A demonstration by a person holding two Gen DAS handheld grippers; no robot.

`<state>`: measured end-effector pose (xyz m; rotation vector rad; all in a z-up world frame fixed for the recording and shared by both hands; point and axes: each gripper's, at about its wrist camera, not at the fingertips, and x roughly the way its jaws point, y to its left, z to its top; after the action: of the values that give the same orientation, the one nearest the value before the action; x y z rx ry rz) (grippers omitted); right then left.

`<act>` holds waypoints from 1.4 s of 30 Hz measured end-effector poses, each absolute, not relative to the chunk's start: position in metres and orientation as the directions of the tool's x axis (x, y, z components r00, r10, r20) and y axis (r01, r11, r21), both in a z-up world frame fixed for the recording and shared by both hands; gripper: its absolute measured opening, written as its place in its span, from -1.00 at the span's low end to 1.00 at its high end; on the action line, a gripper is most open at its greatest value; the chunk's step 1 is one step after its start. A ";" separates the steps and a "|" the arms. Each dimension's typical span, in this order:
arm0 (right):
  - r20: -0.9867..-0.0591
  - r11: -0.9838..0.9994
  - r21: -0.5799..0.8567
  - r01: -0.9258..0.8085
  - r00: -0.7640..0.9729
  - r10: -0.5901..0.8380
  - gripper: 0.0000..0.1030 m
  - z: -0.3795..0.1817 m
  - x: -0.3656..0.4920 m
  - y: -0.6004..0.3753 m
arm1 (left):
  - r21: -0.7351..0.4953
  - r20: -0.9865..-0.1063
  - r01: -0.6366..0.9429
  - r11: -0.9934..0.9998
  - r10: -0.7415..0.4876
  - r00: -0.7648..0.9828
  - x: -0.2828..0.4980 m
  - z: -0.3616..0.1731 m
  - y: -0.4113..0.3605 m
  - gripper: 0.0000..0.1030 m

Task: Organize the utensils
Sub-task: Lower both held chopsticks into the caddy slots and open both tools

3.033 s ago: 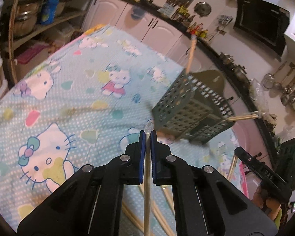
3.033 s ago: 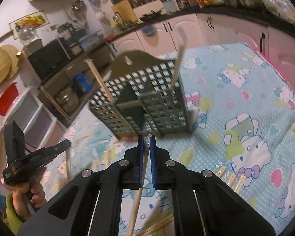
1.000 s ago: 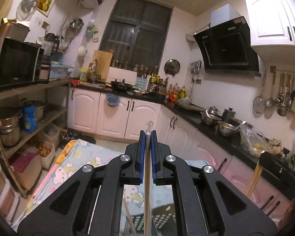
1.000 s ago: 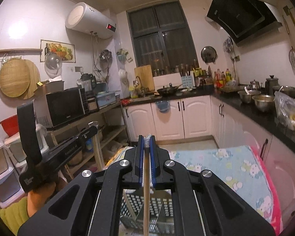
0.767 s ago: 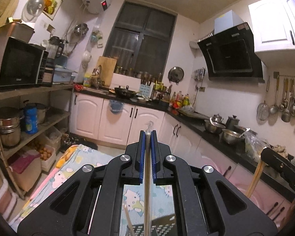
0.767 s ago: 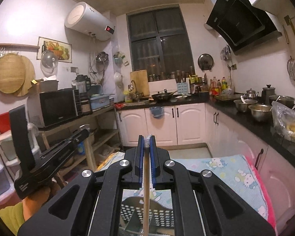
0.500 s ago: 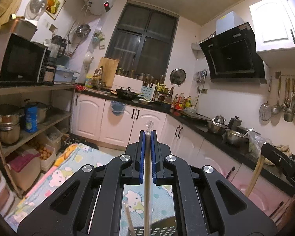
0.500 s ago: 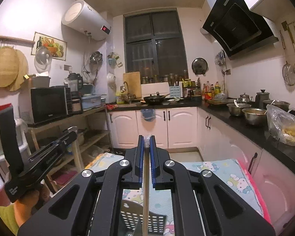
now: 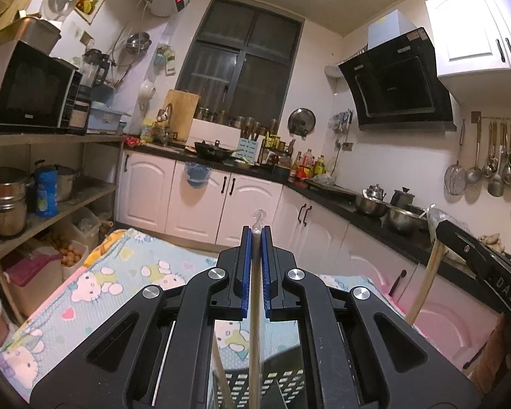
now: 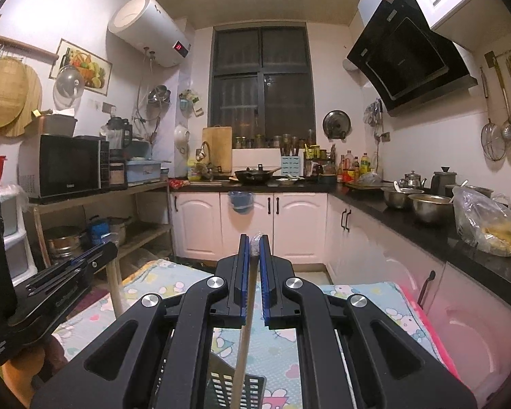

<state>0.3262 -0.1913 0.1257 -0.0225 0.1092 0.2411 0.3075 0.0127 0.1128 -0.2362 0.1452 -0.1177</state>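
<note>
My left gripper [image 9: 255, 235] points level across the kitchen, shut on a pale wooden chopstick [image 9: 254, 334] that hangs down between its blue pads. Below it shows the top of a dark green perforated utensil basket [image 9: 242, 387] with another chopstick [image 9: 221, 371] standing in it. My right gripper [image 10: 254, 242] is likewise shut on a chopstick [image 10: 244, 327] that drops toward the basket [image 10: 228, 392]. Each view shows the other gripper at its edge: the right one [image 9: 477, 262] with its stick [image 9: 426, 283], the left one [image 10: 51, 289] with its stick [image 10: 114, 286].
A cartoon-cat tablecloth [image 9: 95, 293] covers the table under the basket. Behind stand white cabinets [image 10: 248, 225], a black counter with pots [image 9: 385, 204], a shelf with a microwave [image 10: 61, 167], and a bag of food [image 10: 490, 225] at the right.
Three seconds ago both grippers looked down at the basket on the table; now they point level. Over the last second both sank a little with their chopsticks, and the right view rolled upright.
</note>
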 end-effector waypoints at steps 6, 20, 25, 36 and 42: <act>-0.086 0.976 -0.045 -0.212 0.974 0.208 -0.88 0.115 0.322 -0.193 | -0.231 -0.160 0.096 0.968 -0.135 0.978 0.310 0.101 0.012 -0.97; -0.160 0.979 -0.020 -0.201 0.968 0.196 -0.87 0.090 0.310 -0.204 | -0.247 -0.204 0.091 0.965 -0.144 0.968 0.304 0.085 0.020 -0.97; -0.224 0.975 0.054 -0.216 0.949 0.223 -0.87 0.082 0.309 -0.214 | -0.256 -0.221 0.086 0.963 -0.145 0.964 0.300 0.082 0.023 -0.97; -0.355 0.950 0.199 -0.239 0.886 0.298 -0.86 0.073 0.302 -0.224 | -0.291 -0.303 0.086 0.953 -0.177 0.936 0.291 0.078 0.036 -0.97; -0.380 0.951 0.192 -0.242 0.876 0.299 -0.86 0.073 0.294 -0.223 | -0.320 -0.362 0.081 0.944 -0.201 0.910 0.286 0.075 0.042 -0.64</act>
<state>0.2936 -0.2228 0.0729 0.1401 0.4178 0.2832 0.2861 0.0425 0.0750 -0.3049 0.4019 -0.1476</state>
